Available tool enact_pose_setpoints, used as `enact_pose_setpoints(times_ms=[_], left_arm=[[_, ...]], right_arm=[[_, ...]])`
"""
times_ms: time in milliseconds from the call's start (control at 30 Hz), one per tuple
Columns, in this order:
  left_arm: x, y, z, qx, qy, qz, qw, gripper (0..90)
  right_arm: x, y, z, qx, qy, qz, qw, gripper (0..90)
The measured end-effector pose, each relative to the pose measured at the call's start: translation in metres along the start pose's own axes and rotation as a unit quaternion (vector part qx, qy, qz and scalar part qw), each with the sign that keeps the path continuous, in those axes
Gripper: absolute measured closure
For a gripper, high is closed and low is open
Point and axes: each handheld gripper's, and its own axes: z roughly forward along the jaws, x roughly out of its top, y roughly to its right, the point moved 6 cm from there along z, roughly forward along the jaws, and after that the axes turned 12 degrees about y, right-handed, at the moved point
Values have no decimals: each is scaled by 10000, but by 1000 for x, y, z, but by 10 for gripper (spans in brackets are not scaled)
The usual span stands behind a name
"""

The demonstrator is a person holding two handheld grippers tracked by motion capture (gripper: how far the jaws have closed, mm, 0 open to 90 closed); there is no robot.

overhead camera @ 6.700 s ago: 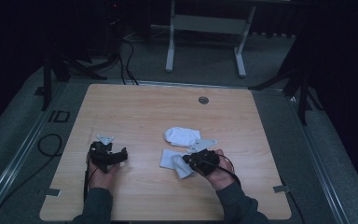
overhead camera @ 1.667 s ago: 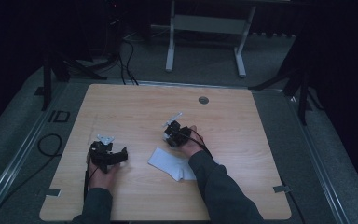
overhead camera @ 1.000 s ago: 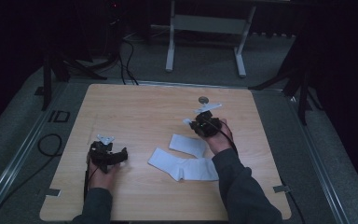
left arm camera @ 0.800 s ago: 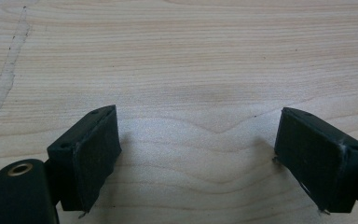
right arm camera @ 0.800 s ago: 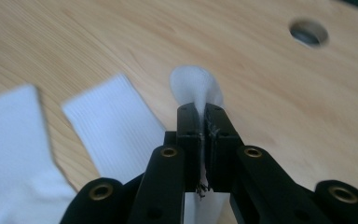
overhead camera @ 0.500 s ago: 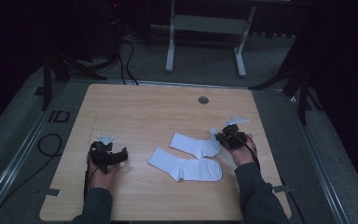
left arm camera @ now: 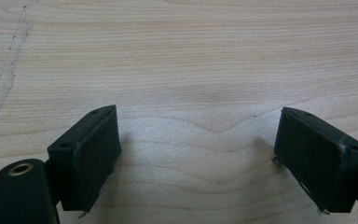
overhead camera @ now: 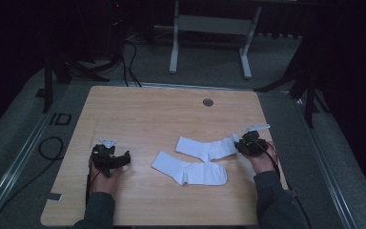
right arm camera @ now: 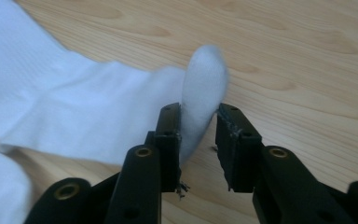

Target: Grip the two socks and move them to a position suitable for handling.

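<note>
Right gripper (overhead camera: pixel 244 143) at right edge of wooden table (overhead camera: pixel 162 109), jaws just been opening; toe of white sock (overhead camera: pixel 205 148) stands between pads, grip slack. Second white sock (overhead camera: pixel 190 172) flat just in front, overlapping. Left gripper (overhead camera: pixel 116 160) spread wide over bare wood, nothing held.

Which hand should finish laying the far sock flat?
The right. Its gripper is at the far sock's end, with a fold of it between fingers that have just been opening and no longer pinch it. The left gripper rests open on bare table, well away.
</note>
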Motion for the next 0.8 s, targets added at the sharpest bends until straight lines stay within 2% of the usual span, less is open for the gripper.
enact_pose_setpoints(times_ms=[33, 167, 300, 467, 800], left_arm=[[0, 0, 0, 1, -1, -1, 10000, 141], [0, 0, 0, 2, 0, -2, 10000, 141], [0, 0, 0, 0, -4, 3, 10000, 141], [0, 0, 0, -4, 1, 2, 10000, 141], [0, 1, 0, -5, 4, 4, 10000, 141]], right_arm=[[1, 5, -4, -95, 21, -18, 10000, 649], [10, 13, -14, -171, 151, 37, 9997, 599], [17, 13, -17, -87, 191, 21, 9998, 586], [25, -1, -14, 175, 171, -138, 9996, 571], [38, -27, -5, 524, 128, -425, 9976, 571]])
